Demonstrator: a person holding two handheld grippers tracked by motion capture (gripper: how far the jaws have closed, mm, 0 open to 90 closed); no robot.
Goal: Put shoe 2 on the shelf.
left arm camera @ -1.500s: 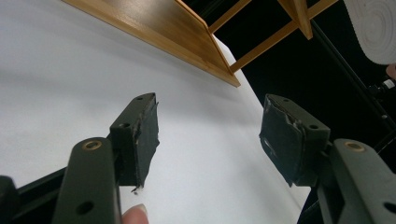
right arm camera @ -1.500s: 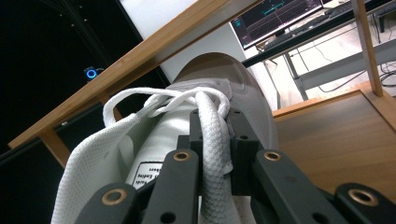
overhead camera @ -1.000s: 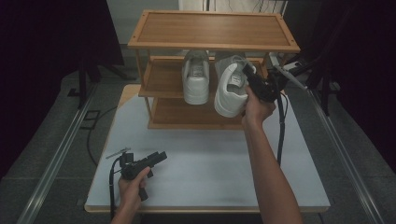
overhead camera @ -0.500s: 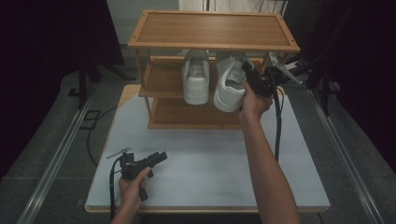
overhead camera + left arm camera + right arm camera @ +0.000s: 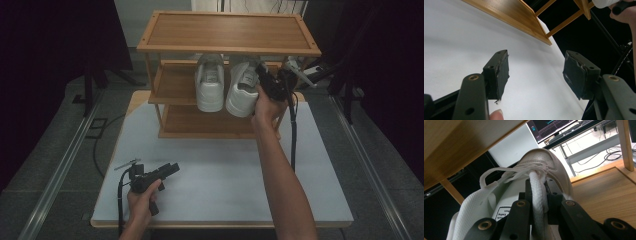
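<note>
A three-tier wooden shoe rack stands at the far side of the white table. On the rack's middle shelf sit two white sneakers, heels toward the person. The left sneaker rests flat and squarely under the rack's top board. Just beside it, toward the rack's right posts, is the right sneaker, its heel overhanging the front edge of the middle shelf and tipped slightly outward.

The right gripper is at the right sneaker's collar, in front of the rack's right front post, with the hand wrapped around its body and the cable hanging down toward the table. In the right gripper view the jaws are clamped on the padded white edge of the sneaker's opening, which runs up between the two black pads; the laces and perforated toe lie beyond, under the rack's top board, with the middle shelf's wood to the right.

The left gripper lies low over the table, well in front of the rack and toward its left side, held in the left hand. In the left gripper view its jaws stand wide apart with nothing between them, the pads hanging over bare tabletop, pointed toward the rack's bottom shelf corner
</note>
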